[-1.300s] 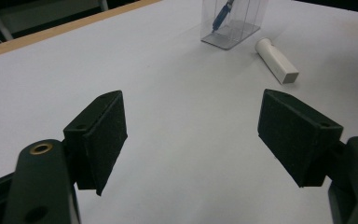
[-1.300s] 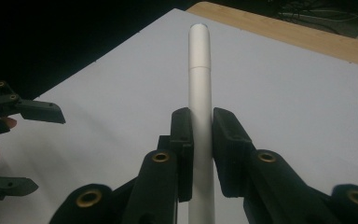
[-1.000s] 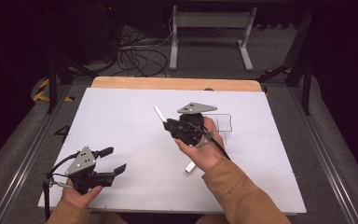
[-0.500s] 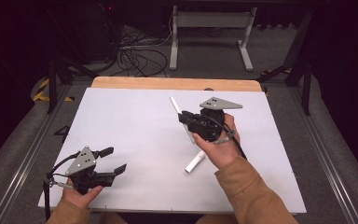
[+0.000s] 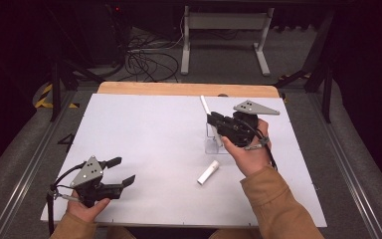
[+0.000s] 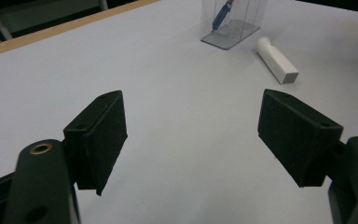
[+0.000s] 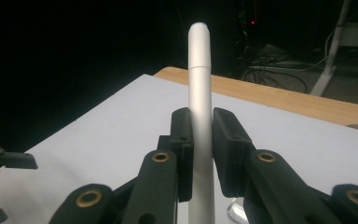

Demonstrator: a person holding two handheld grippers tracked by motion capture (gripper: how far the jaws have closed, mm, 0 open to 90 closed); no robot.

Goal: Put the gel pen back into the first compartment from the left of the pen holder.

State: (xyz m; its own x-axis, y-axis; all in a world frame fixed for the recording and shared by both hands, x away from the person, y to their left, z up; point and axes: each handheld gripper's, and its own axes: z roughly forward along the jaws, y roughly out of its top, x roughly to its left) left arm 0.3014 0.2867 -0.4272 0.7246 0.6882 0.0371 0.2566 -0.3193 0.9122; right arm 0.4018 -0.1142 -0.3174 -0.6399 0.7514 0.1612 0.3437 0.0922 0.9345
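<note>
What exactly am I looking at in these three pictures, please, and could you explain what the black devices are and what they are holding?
No robot is here: a person at a white table holds a hand-operated gripper with two black jaws in each hand. The high view comes from a fixed camera above, looking down; the forearms enter from the bottom. The other two pictures come from small cameras riding on the grippers, looking along their jaws.

The left gripper sits near the table's front left corner, jaws wide apart and empty. The right gripper is closed on a white pen-like stick, raised above a clear plastic holder. The left gripper view shows something blue standing inside that holder. Beside it, a short white cap or tube lies flat on the table. The grey three-cornered plates and cables are parts of the grippers.
</note>
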